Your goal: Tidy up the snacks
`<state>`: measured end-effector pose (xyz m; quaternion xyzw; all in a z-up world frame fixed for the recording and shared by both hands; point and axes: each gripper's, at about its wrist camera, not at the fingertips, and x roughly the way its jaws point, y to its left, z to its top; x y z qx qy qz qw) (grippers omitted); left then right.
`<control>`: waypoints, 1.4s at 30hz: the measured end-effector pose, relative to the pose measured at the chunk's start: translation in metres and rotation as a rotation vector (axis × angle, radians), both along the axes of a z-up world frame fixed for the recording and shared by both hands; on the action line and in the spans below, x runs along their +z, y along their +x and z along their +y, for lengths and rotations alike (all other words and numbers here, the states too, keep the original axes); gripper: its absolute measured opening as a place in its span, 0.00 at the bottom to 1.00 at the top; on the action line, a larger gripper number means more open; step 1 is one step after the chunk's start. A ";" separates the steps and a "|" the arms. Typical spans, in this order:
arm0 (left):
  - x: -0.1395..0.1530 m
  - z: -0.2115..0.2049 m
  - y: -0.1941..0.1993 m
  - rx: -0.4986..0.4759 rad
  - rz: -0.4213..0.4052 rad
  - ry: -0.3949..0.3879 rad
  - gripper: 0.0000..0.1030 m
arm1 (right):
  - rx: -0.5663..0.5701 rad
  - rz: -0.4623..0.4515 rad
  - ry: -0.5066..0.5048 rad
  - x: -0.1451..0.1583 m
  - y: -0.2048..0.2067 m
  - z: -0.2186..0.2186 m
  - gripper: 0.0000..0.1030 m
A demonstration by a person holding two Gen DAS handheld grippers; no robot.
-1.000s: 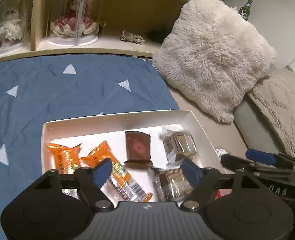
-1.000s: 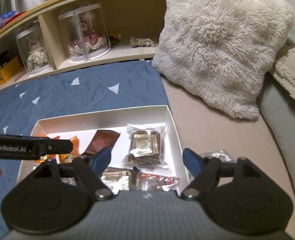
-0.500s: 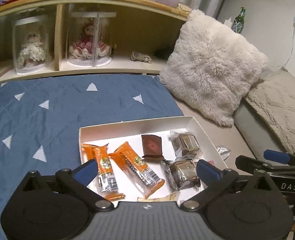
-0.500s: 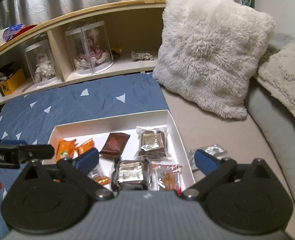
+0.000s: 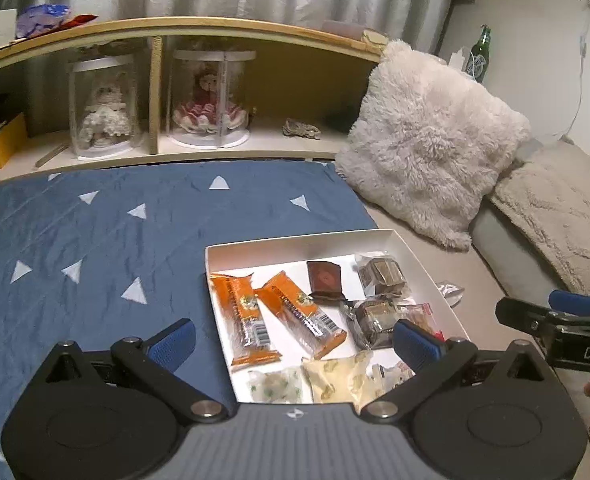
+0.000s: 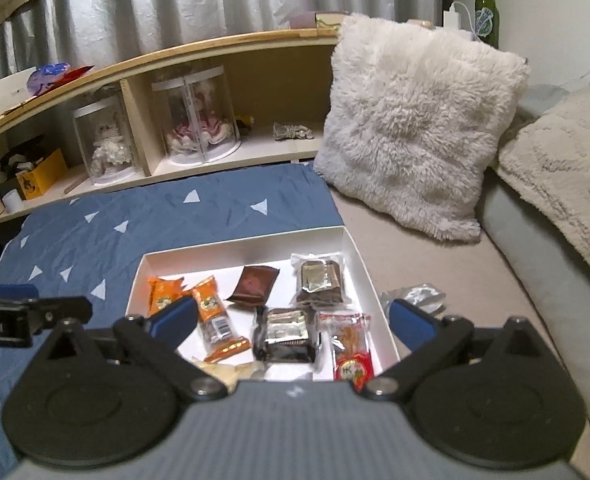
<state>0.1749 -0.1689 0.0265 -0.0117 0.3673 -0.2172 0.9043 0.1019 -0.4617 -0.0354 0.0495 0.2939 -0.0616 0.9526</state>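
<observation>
A white shallow box (image 5: pixel 295 240) (image 6: pixel 243 245) lies on the bed and holds several wrapped snacks: two orange bars (image 5: pixel 241 316) (image 6: pixel 215 320), a brown packet (image 5: pixel 325 278) (image 6: pixel 255 284), clear-wrapped dark cakes (image 5: pixel 381 274) (image 6: pixel 319 278), a red-labelled packet (image 6: pixel 351 356) and pale packets (image 5: pixel 335 380) at the near edge. A silvery wrapper (image 5: pixel 449 290) (image 6: pixel 413 294) lies on the bed just right of the box. My left gripper (image 5: pixel 295 340) is open and empty above the box's near side. My right gripper (image 6: pixel 291 318) is open and empty, also above the near side.
The box sits on a blue quilt with white triangles (image 5: pixel 135 240). A fluffy white pillow (image 5: pixel 427 144) leans at the back right, with a beige blanket (image 5: pixel 567 216) beside it. A wooden shelf (image 5: pixel 175 80) behind holds two dolls in clear cases. A green bottle (image 6: pixel 487 12) stands at the far right.
Both grippers have pulled back and up from the box and their jaws have opened wider. More of the box and the room is in view now.
</observation>
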 end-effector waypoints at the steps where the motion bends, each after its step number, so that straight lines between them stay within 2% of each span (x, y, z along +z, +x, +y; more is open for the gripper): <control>1: 0.002 0.003 -0.004 0.004 -0.004 0.001 1.00 | 0.001 -0.002 -0.004 0.002 -0.004 0.002 1.00; 19: 0.019 0.040 -0.081 0.000 -0.135 0.039 1.00 | 0.017 -0.061 0.000 0.019 -0.096 0.037 1.00; 27: 0.018 0.056 -0.108 0.007 -0.174 0.030 1.00 | 0.022 -0.083 -0.002 0.015 -0.129 0.049 1.00; 32: 0.015 0.062 -0.127 0.011 -0.211 0.033 1.00 | 0.016 -0.100 -0.042 0.008 -0.145 0.059 1.00; 42: -0.003 0.075 -0.151 0.061 -0.249 0.036 1.00 | 0.020 -0.133 -0.087 -0.010 -0.166 0.073 1.00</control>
